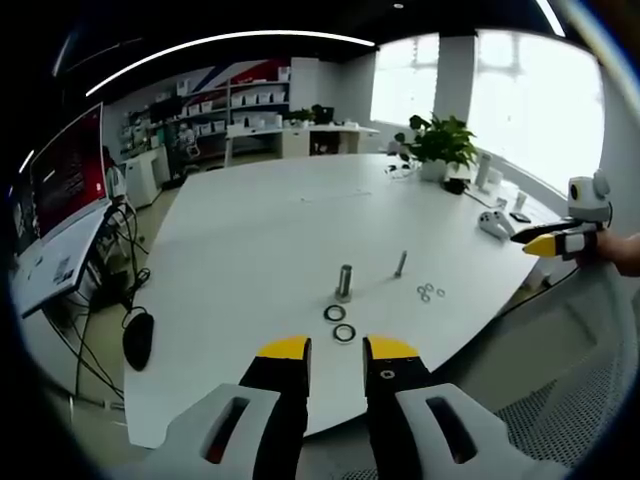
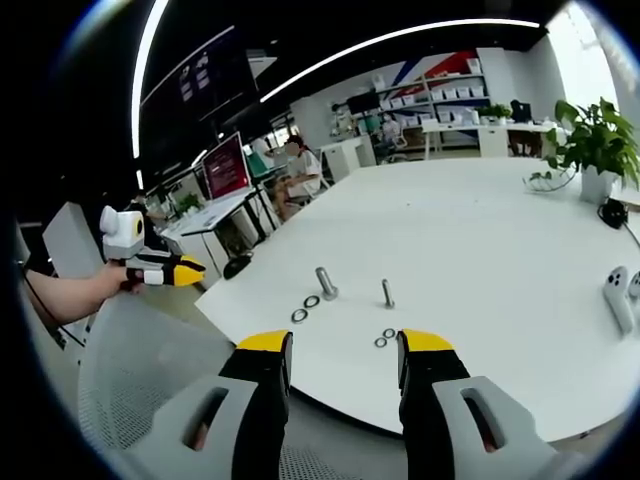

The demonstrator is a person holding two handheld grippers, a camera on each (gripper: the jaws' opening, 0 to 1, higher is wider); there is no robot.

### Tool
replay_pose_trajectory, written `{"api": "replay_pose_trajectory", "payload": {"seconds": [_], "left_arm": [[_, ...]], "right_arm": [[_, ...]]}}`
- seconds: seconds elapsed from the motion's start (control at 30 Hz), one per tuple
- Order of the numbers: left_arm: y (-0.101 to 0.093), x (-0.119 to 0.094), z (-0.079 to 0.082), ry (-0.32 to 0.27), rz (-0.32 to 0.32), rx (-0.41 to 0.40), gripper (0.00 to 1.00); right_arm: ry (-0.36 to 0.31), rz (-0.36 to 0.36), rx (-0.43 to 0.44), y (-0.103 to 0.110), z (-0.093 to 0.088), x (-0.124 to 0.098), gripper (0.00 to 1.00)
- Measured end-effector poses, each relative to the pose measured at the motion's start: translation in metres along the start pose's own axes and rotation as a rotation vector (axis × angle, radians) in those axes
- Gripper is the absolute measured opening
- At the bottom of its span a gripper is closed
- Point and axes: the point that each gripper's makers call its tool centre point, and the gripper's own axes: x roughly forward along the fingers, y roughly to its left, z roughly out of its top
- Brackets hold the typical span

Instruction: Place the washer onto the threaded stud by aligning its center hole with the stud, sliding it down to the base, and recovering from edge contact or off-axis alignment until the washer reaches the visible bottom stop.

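Left gripper (image 1: pixel 337 349) at 6 o'clock of the left gripper view, jaws spread with a narrow gap, nothing between them, hanging off the near edge of the white table (image 1: pixel 260 230). Just past the tips, 12 o'clock from them, two large washers (image 1: pixel 340 323) lie flat on the table, close to each other, not on any stud. Beyond them the thick stud (image 1: pixel 345 281) stands upright, bare. At 1 o'clock from it the thin stud (image 1: pixel 401 263) stands a bit tilted in the view, with a cluster of small washers (image 1: pixel 429 292) near it at about 4 o'clock. Right gripper (image 1: pixel 527 241) enters at 3 o'clock, held by a hand (image 1: pixel 622 251), off the table edge; its jaws look pressed together, empty. In the right gripper view the right gripper (image 2: pixel 343 343) sits at 6 o'clock, jaws spread wide, empty, short of the table. Large washers (image 2: pixel 306 308) lie at 11 o'clock of the tips, thick stud (image 2: pixel 326 283) just behind; thin stud (image 2: pixel 387 293) at 12, small washers (image 2: pixel 385 337) between it and the tips. Left gripper (image 2: pixel 190 268) at 9 o'clock, held in a hand (image 2: pixel 112 281). Potted plant (image 1: pixel 440 145) far at 1 o'clock, black mouse (image 1: pixel 138 339) at 9, white controller (image 2: pixel 621 292) at 3.
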Motion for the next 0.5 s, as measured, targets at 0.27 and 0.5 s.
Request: {"api": "replay_pose_trajectory", "payload": {"seconds": [0.27,0.5], "left_arm": [[-0.0006,0.001,-0.0016,0.01,-0.001,0.003,0.18],[-0.0008,0.001,-0.0015,0.011,0.0,0.001,0.18]], "right_arm": [[0.002,-0.006,0.002,-0.0017,-0.0002,-0.0001,0.44],[0.001,-0.009,0.005,-0.0025,0.0002,0.0001,0.44]]}}
